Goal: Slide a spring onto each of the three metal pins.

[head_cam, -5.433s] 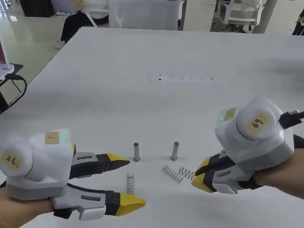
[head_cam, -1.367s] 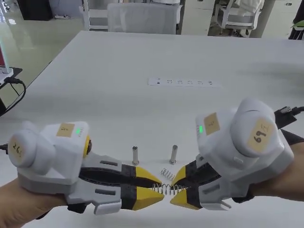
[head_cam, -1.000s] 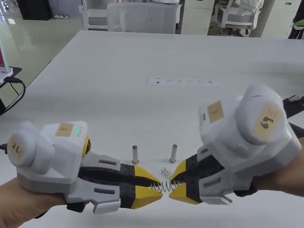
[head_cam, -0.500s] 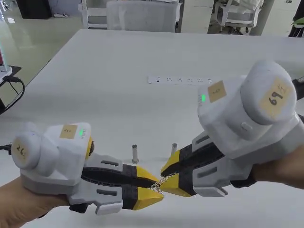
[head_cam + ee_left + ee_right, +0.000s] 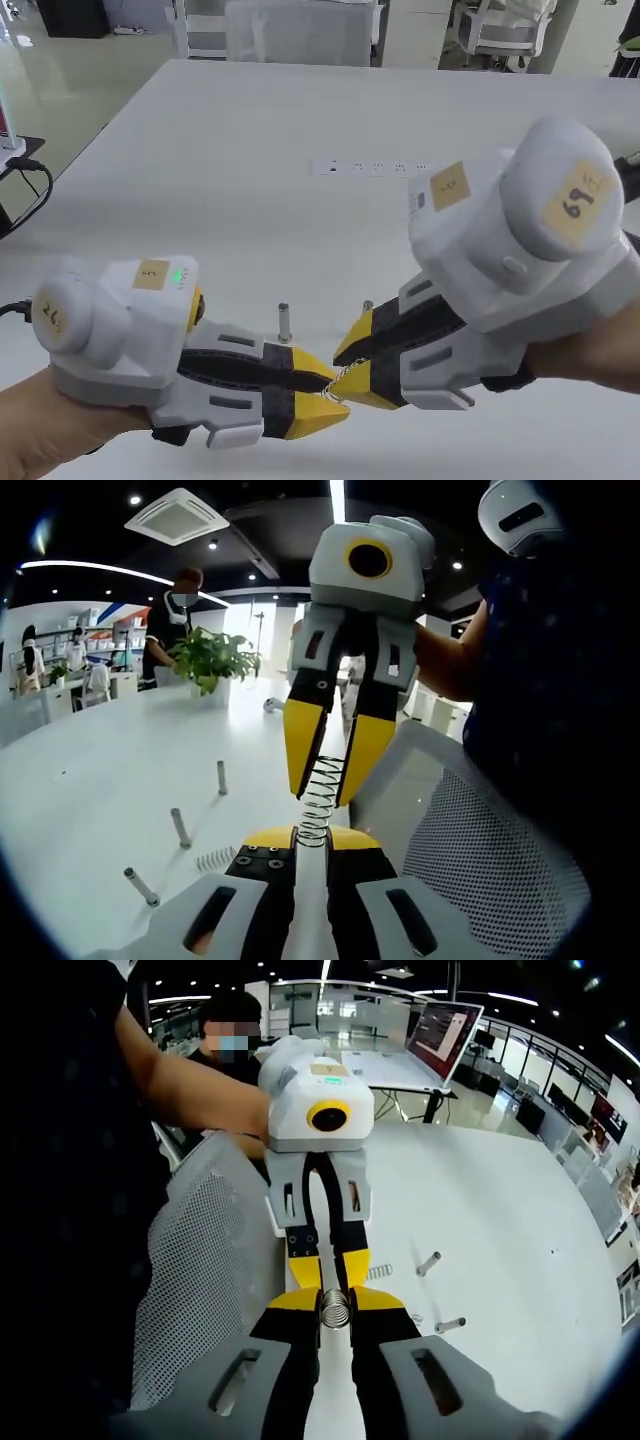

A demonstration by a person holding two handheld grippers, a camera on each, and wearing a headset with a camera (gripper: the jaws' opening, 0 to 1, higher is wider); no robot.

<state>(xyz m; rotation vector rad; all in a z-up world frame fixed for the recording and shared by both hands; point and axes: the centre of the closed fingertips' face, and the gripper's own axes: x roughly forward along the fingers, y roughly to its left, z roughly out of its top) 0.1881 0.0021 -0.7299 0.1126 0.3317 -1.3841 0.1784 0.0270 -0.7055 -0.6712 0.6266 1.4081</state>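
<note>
Metal spring (image 5: 318, 802) lengthwise between left tool (image 5: 312, 836) and right tool (image 5: 336, 1305)

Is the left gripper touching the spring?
Touching. The left gripper view shows the spring pinched at its lower end by the left gripper.

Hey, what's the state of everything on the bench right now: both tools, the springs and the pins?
Thin metal coil spring: lifted off the table, gripped at both ends.
Left yellow-tipped tool: shut on one end of that spring.
Right yellow-tipped tool: shut on the other end.
Three short metal pins: standing, bare.
Loose metal coil spring: lying on the white table beside the pins.
</note>
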